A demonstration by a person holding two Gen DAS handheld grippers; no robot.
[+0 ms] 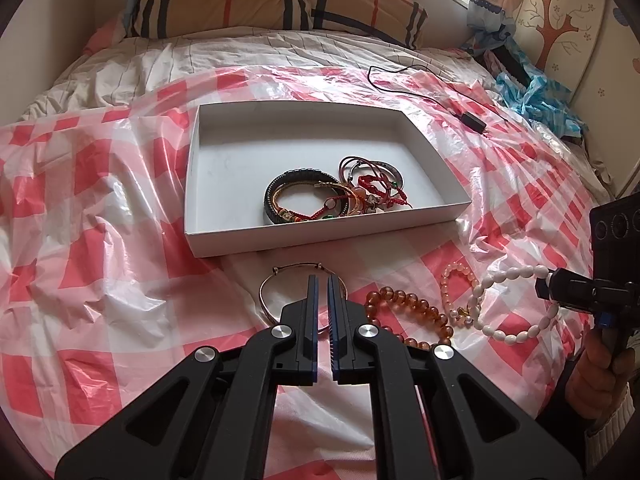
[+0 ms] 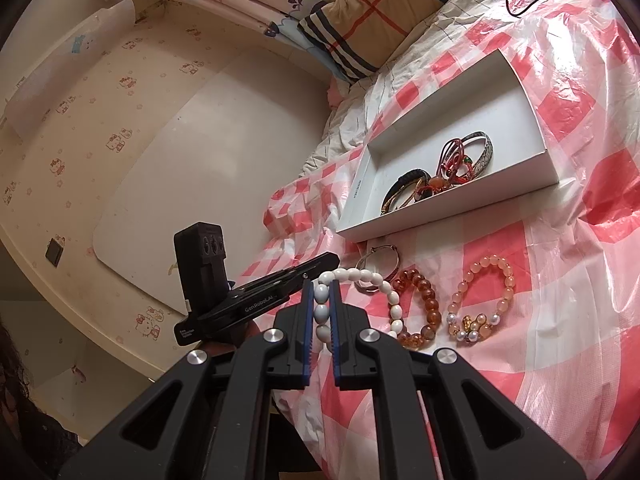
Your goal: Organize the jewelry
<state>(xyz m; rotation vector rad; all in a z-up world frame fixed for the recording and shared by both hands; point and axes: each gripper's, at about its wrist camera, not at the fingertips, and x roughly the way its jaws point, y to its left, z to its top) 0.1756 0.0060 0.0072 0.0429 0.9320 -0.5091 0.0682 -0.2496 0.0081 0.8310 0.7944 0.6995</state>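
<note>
Your right hand-held gripper pinches the white bead bracelet, your left hand-held gripper is pressed together empty, so next carry the beads into the white box.

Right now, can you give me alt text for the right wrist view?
The right tool is shut on a white bead bracelet. Beyond it on the red checked plastic sheet lie an amber bead bracelet and a pink bead bracelet, before a white box of bracelets.
</note>
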